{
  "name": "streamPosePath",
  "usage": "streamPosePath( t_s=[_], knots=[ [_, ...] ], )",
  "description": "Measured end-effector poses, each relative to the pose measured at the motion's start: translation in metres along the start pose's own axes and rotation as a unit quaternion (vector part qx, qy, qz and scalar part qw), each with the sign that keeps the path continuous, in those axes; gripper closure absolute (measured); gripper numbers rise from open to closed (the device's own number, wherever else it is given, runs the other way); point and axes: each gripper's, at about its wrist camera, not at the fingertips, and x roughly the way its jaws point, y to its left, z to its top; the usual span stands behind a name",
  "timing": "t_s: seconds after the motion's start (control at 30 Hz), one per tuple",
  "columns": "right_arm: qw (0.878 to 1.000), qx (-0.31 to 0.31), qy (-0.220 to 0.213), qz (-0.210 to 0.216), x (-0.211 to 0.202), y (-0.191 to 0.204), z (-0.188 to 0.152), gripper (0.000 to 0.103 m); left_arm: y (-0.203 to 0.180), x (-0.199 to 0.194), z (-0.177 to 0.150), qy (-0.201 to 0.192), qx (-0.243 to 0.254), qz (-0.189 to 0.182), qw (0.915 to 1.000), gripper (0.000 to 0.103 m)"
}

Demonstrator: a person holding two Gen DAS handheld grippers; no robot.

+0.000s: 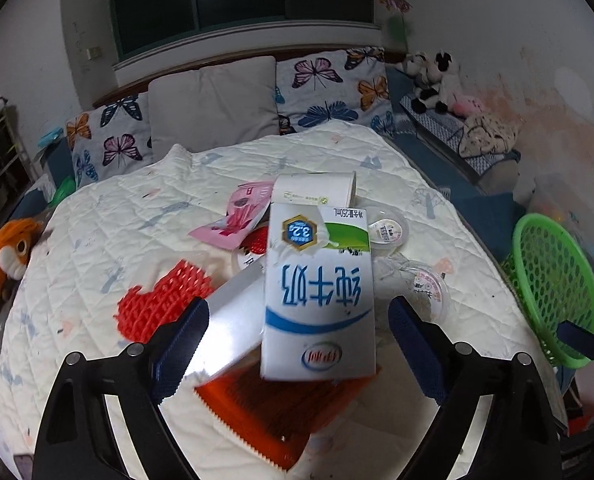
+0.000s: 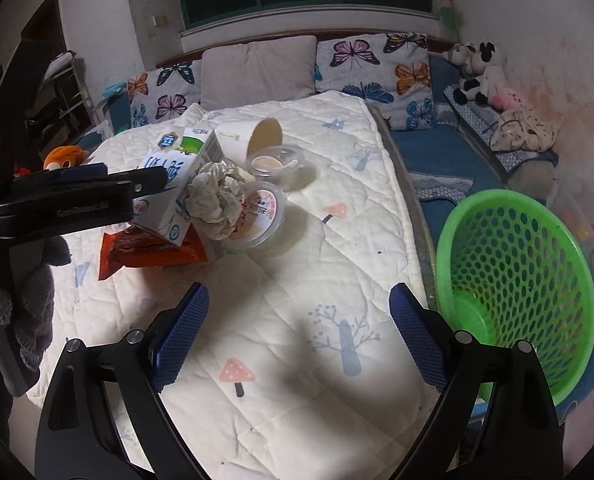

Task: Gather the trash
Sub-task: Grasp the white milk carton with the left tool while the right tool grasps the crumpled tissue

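Observation:
A white-and-blue milk carton (image 1: 317, 288) lies tilted on an orange snack wrapper (image 1: 281, 412) on the quilt. My left gripper (image 1: 299, 304) is open around it: the left pad (image 1: 181, 344) sits against its silver side and the right pad stands apart from it. Around the carton lie a tipped paper cup (image 1: 313, 192), a pink wrapper (image 1: 237, 220), a red foam net (image 1: 161, 304) and clear plastic cups (image 1: 425, 284). In the right wrist view a crumpled tissue (image 2: 217, 200) rests beside the carton (image 2: 177, 176). My right gripper (image 2: 299, 292) hangs open over bare quilt.
A green perforated basket (image 2: 517, 280) stands tilted off the quilt's right edge, close to my right gripper. Butterfly pillows (image 1: 329, 88) line the far end. An orange plush toy (image 1: 13, 248) sits at the left edge, and cow plush toys (image 1: 433, 80) are at the back right.

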Motion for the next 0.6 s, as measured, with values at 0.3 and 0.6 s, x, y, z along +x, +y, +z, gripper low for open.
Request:
streamPosePath(
  t_s=[0.3, 0.6],
  knots=[
    [1.0, -0.002, 0.003, 0.003, 0.008, -0.003, 0.004, 0.013, -0.002, 0.026, 0.006, 0.023, 0.008, -0.004, 0.9997, 0.017],
    [1.0, -0.008, 0.002, 0.007, 0.014, 0.0, 0.01, 0.014, 0.004, 0.032, 0.009, 0.03, -0.005, -0.028, 0.9991, 0.036]
  ],
)
